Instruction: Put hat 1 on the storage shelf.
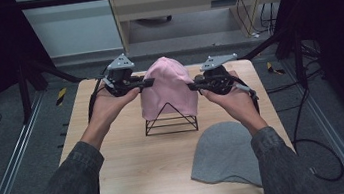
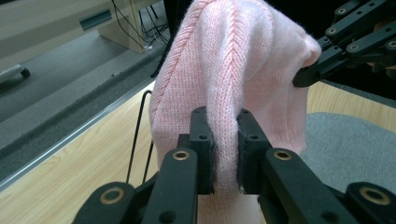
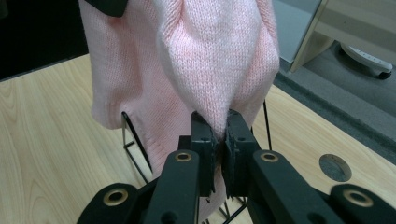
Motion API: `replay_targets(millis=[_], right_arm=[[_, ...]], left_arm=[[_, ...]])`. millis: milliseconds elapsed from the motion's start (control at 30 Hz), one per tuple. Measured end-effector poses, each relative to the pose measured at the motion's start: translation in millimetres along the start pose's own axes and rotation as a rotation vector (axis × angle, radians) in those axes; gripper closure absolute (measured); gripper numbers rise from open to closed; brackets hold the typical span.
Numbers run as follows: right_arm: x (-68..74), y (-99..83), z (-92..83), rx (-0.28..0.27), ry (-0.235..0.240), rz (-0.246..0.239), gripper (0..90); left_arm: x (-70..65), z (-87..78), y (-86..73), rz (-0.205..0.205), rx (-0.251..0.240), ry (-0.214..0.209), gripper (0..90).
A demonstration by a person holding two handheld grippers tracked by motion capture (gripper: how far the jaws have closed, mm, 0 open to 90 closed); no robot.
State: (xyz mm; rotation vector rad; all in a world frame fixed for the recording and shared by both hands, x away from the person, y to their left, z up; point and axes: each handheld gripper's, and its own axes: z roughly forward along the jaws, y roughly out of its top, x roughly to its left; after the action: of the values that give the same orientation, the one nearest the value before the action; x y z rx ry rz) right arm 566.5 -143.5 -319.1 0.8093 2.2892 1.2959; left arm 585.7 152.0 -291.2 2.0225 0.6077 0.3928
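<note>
Over the wire stand [image 1: 170, 120] hangs the pink beanie [image 1: 167, 85], left gripper [image 1: 149, 83] clamped at its nine o'clock side, right gripper [image 1: 192, 86] clamped at three (grey beanie [image 1: 224, 155] lies at five o'clock).

fingers [image 3: 217, 135] pinching pink knit hat [image 3: 210, 60]

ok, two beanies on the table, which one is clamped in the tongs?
The pink beanie, pinched on both sides by the left tongs and right tongs over the wire stand. The grey beanie lies flat, untouched.
</note>
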Motion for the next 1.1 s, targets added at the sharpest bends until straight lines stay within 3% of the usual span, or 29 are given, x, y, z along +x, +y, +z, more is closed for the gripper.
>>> replay_targets(millis=[400,700,1100], right_arm=[[6.0,-12.0,2.0,0.006,0.012,0.008,84.8],[10.6,-21.0,-2.1,0.005,0.027,0.002,86.0],[16.5,-28.6,6.5,0.046,0.040,-0.008,86.5]], left_arm=[[-8.8,0.2,-8.8,0.013,0.015,-0.031,80.6],[-9.6,-5.3,-18.4,0.052,0.037,-0.008,80.2],[-7.2,1.9,-35.6,0.038,0.052,-0.032,79.2]])
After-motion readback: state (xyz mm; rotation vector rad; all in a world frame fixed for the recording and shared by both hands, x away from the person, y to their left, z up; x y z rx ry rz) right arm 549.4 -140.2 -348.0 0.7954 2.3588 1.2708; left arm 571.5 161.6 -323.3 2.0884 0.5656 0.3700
